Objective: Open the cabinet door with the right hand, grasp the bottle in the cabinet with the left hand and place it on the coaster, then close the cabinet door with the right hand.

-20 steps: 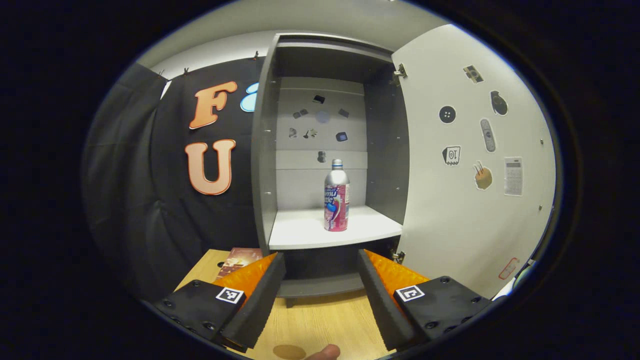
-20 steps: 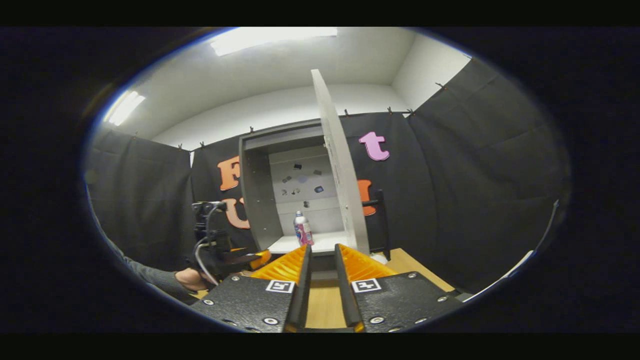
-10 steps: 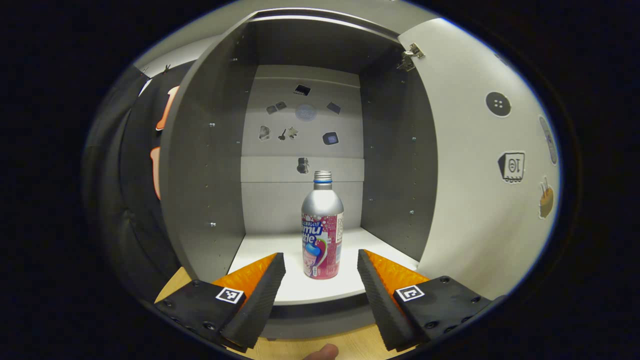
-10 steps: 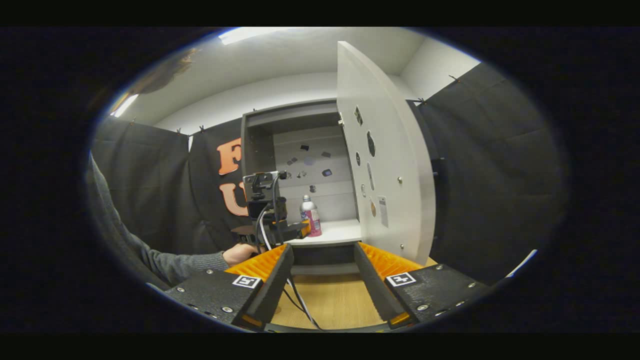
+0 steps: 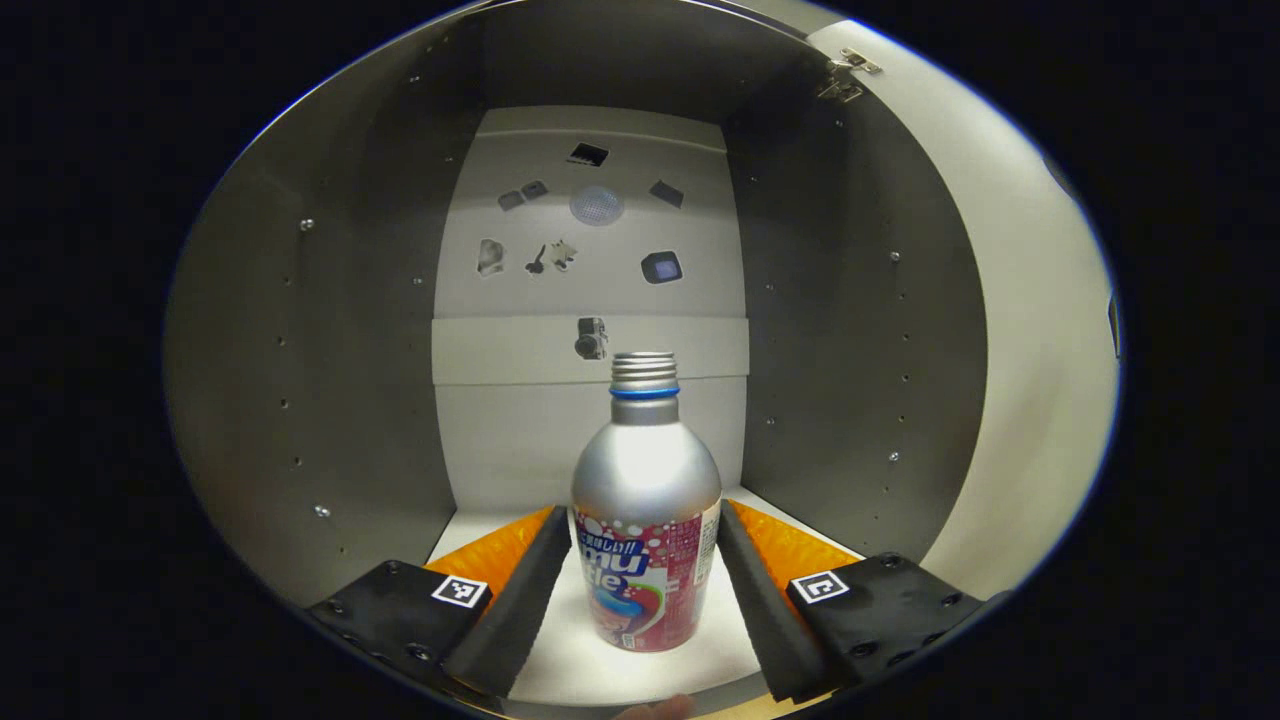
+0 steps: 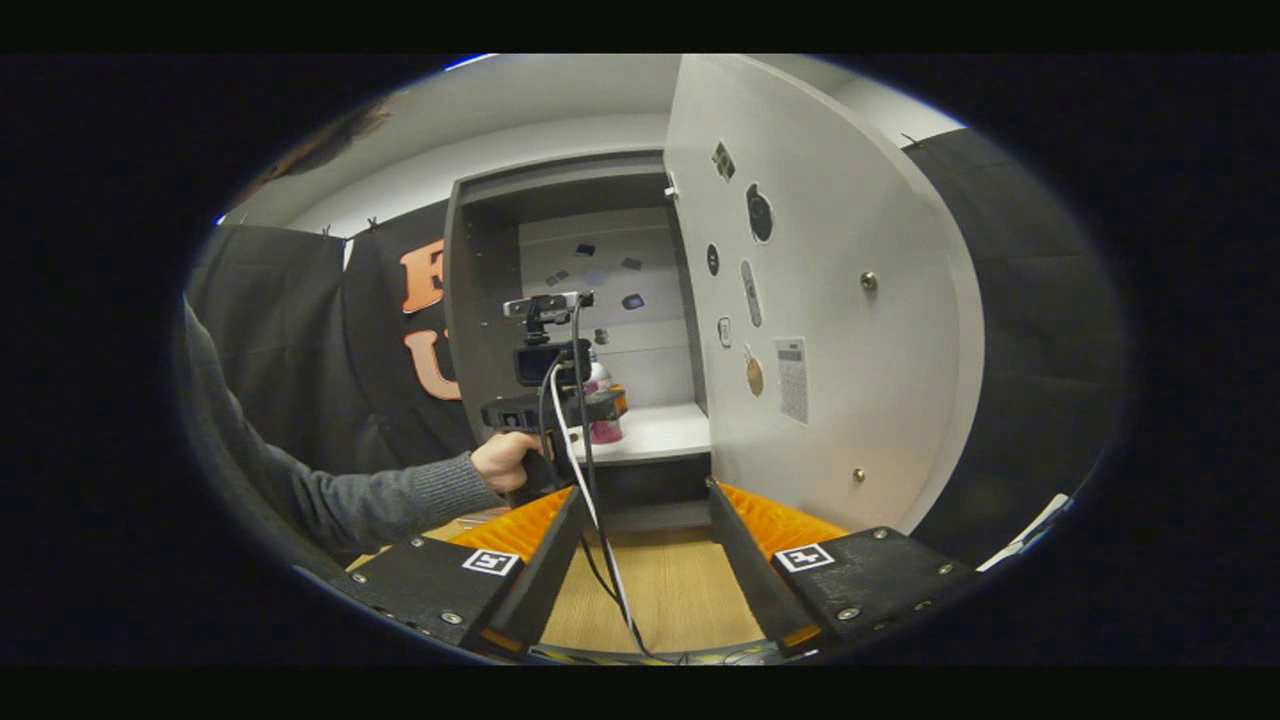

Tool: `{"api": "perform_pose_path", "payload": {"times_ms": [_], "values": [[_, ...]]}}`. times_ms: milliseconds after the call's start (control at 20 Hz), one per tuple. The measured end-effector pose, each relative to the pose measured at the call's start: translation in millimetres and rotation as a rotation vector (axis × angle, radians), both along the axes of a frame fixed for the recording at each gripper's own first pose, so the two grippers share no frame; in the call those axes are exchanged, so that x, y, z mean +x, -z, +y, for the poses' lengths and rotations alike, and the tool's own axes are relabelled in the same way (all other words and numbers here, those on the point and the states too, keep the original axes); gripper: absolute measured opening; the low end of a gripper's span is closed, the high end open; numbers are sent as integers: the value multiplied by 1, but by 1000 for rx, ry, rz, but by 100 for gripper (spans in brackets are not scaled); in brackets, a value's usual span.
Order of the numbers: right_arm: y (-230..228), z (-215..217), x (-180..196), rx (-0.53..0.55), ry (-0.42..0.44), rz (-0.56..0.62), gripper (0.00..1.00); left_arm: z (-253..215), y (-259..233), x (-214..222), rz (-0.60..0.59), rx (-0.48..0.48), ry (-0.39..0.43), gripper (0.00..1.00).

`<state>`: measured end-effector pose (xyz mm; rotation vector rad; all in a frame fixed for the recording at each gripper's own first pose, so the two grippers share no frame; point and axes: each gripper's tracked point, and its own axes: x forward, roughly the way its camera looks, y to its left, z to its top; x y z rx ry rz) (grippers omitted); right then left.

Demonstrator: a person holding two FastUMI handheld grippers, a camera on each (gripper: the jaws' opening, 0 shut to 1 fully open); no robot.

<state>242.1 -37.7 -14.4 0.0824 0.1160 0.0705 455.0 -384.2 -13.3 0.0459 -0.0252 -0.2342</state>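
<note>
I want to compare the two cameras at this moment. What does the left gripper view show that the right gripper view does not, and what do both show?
Left gripper view alone: the left claw open, one finger on each side of the upright bottle, no clear contact.

Right gripper view alone: the right claw open over the wooden table, and a hand holding the other tool.

Both: the cabinet, its open door, the stickers on the back wall.

The bottle (image 5: pixel 645 540) carries a printed label, with large letters that seem to read "mu".
</note>
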Motion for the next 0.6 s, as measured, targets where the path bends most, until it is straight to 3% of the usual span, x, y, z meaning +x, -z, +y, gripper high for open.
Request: {"api": "perform_pose_path", "payload": {"times_ms": [250, 300, 350, 500, 550, 600], "values": [[6, 3, -6, 9, -5, 15, 78, 6, -5, -23, -6, -16, 5, 86], [6, 3, -10, 11, -6, 14, 83, 11, -7, -34, -13, -19, 2, 85], [7, 4, -14, 16, -10, 10, 78, 16, -9, -46, -22, -17, -3, 86], [11, 7, -27, 41, -33, 13, 78, 32, -7, -90, -32, -12, -10, 85], [15, 8, -33, 48, -40, 20, 83, 39, -5, -105, -34, -10, -19, 85], [18, 9, -39, 57, -48, 29, 78, 48, -1, -122, -35, -5, -30, 85]]}}
